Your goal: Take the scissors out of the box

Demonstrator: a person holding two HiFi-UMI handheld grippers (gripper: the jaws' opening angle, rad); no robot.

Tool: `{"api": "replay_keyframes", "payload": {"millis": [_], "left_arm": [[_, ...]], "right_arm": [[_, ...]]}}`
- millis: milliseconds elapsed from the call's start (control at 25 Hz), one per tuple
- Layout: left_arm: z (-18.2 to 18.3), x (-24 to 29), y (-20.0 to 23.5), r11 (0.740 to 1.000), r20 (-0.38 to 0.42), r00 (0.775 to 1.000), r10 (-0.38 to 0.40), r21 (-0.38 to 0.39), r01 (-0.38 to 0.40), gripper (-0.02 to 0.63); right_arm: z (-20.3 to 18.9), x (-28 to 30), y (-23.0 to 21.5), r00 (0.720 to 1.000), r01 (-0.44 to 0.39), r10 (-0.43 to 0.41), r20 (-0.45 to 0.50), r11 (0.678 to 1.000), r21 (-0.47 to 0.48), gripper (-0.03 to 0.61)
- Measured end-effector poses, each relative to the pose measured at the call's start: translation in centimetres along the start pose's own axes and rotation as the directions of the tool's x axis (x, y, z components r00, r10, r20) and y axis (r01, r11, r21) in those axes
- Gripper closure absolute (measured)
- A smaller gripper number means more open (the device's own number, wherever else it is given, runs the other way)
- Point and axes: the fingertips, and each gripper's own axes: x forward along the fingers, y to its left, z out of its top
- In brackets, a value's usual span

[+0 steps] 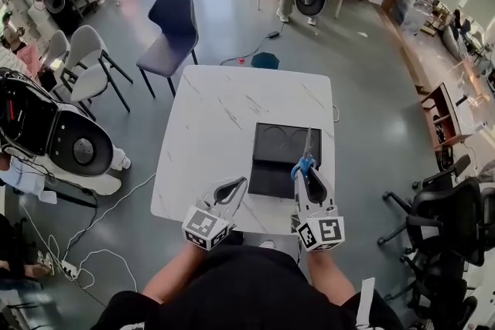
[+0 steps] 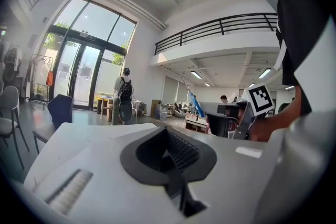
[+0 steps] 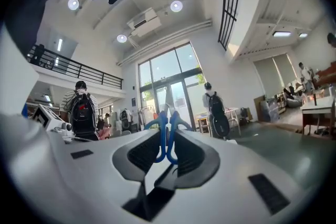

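Right tool (image 3: 167,157) grips blue-handled scissors (image 1: 302,165) above flat black box (image 1: 267,166).

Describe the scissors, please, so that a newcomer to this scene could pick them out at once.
On the white table in the middle of the room lies a black box. Over its right side the right gripper holds the scissors, the only thing with blue handles.

**A:** Item: scissors (image 1: 302,165)?
**B:** Blue handles, steel-grey blades.
**A:** Box (image 1: 274,147)?
**B:** Black throughout.
**A:** Worktop (image 1: 216,112)?
**B:** White, with faint grey veining.
**A:** Left tongs (image 1: 238,183), right tongs (image 1: 308,174)?
**B:** Pale grey shells and black ribbed pads. Each cube has black-and-white square markers.
**A:** Chair (image 1: 172,27)?
**B:** Dark navy, black legs.
**A:** Floor (image 1: 371,89)?
**B:** Plain grey.
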Motion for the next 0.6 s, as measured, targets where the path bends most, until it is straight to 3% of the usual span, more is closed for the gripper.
{"api": "replay_keyframes", "payload": {"millis": [600], "left_arm": [[0.7, -0.8, 1.3, 0.999, 0.014, 0.999, 0.033, -0.017, -0.032, 0.604]], "right_arm": [[0.8, -1.0, 1.1, 1.0, 0.016, -0.016, -0.001, 0.996, -0.091, 0.488]]}}
